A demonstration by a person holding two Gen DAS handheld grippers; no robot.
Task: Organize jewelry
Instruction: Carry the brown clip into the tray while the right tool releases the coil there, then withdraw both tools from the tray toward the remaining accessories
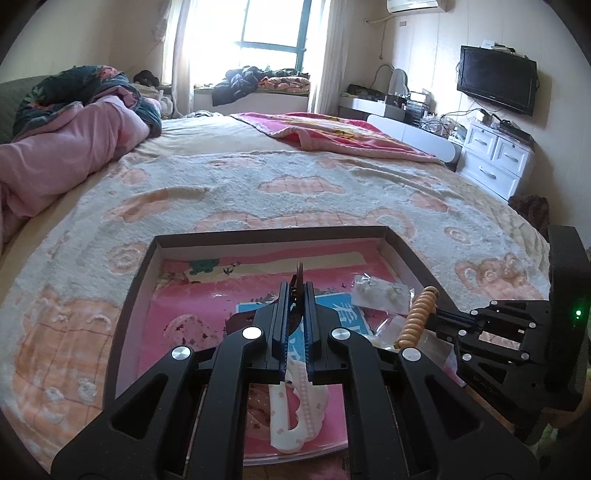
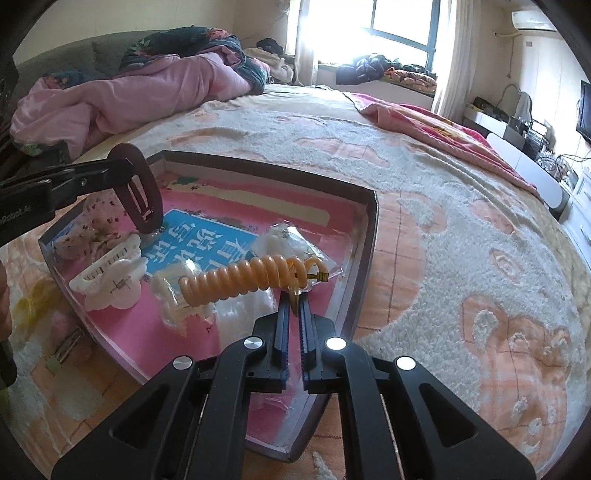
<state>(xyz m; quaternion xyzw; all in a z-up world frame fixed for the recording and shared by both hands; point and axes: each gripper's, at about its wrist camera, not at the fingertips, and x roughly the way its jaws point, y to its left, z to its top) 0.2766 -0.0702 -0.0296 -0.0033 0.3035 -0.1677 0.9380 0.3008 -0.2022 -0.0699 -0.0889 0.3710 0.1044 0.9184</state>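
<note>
Daylight pours through the window (image 1: 273, 26), blown out to white glare; fisheye bending curves both views' dark-cornered edges.

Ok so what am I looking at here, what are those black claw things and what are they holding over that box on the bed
The black claws are hand-held two-finger grippers, one in each of a person's hands, each with a camera looking along its fingers. One picture comes from the left gripper, the other from the right gripper. A shallow box sits on the bed's blanket, holding a white claw clip and small plastic packets. The left gripper pinches a brown snap clip; the right pinches an orange spiral hair tie.
</note>
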